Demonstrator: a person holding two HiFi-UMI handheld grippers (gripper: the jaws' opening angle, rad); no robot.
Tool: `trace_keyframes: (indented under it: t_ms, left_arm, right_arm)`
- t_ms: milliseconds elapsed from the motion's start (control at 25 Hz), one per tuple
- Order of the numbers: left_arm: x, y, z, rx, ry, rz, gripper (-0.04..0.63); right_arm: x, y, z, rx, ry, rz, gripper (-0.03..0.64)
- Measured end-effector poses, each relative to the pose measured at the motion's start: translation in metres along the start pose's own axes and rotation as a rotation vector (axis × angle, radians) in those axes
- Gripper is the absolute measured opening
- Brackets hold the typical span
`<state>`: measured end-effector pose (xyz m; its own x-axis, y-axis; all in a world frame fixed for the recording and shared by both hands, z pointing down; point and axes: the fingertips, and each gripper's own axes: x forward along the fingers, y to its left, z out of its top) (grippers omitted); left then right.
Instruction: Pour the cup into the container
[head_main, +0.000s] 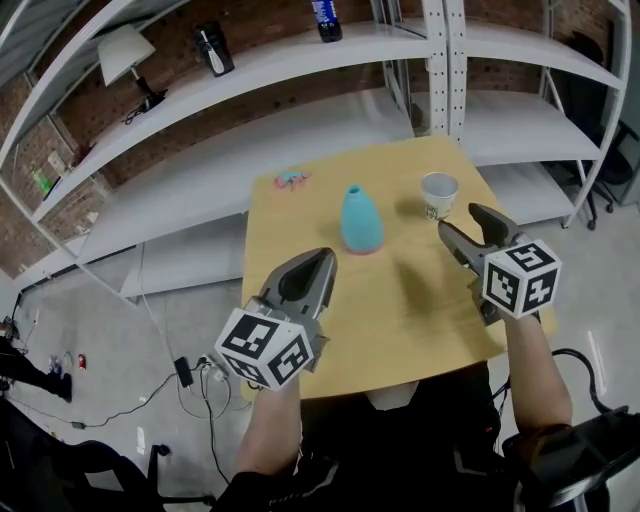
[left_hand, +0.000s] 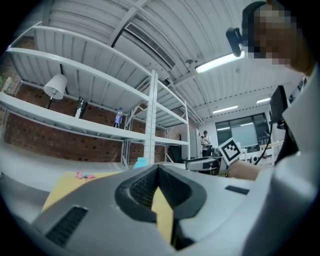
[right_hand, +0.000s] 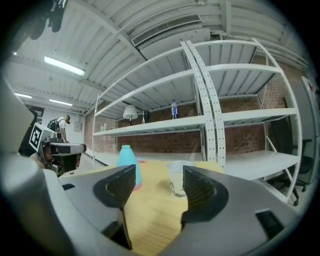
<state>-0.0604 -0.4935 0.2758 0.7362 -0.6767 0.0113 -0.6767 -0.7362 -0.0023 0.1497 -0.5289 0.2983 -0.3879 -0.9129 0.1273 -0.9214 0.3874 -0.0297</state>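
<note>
The cup (head_main: 438, 193) stands upright on the wooden table (head_main: 400, 320), a little way ahead of the right gripper (head_main: 462, 220) and apart from it. Seen along that gripper's own jaws, the cup (right_hand: 176, 179) sits forward of the gap and toward the right-hand jaw, whose pad covers part of its wall. The right gripper (right_hand: 159, 170) is released: its jaws stand wide apart with only bare tabletop between them, and they are level, one on each side of the line toward the cup. Since the cup's long axis is vertical, I judge that a straight push forward, nudged slightly to the right, would bring a pad to each side of its wall. What the cup holds cannot be made out. The turquoise container (head_main: 361, 219), a narrow-mouthed vase, stands upright ahead of the right gripper and off to its left, well apart from the cup. From the left gripper (head_main: 325, 255) it lies ahead and a touch to the right. That left gripper (left_hand: 157, 167) is clenched on nothing, its pads meeting at the tips, and it hangs low over the near part of the table. The right hand is plainly the nearer to the cup, so the pickup looks to be its job. A small pink thing (head_main: 291, 179) lies at the table's far left corner, beyond the left gripper.
</note>
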Motion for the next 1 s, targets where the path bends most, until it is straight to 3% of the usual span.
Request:
trace_keyframes:
  t_ms: [280, 640, 1000]
  left_arm:
    - [0.011, 0.027, -0.008, -0.022, 0.012, 0.032, -0.008]
    - [0.033, 0.047, -0.032, -0.019, 0.082, 0.064, -0.008]
    - [0.036, 0.049, -0.034, -0.028, 0.053, 0.064, -0.008]
  right_arm:
    - [0.044, -0.033, -0.024, 0.003, 0.129, -0.044, 0.345]
    - [0.082, -0.045, -0.046, 0.032, 0.197, -0.012, 0.347]
    - [0.097, -0.054, -0.051, 0.033, 0.228, -0.016, 0.345]
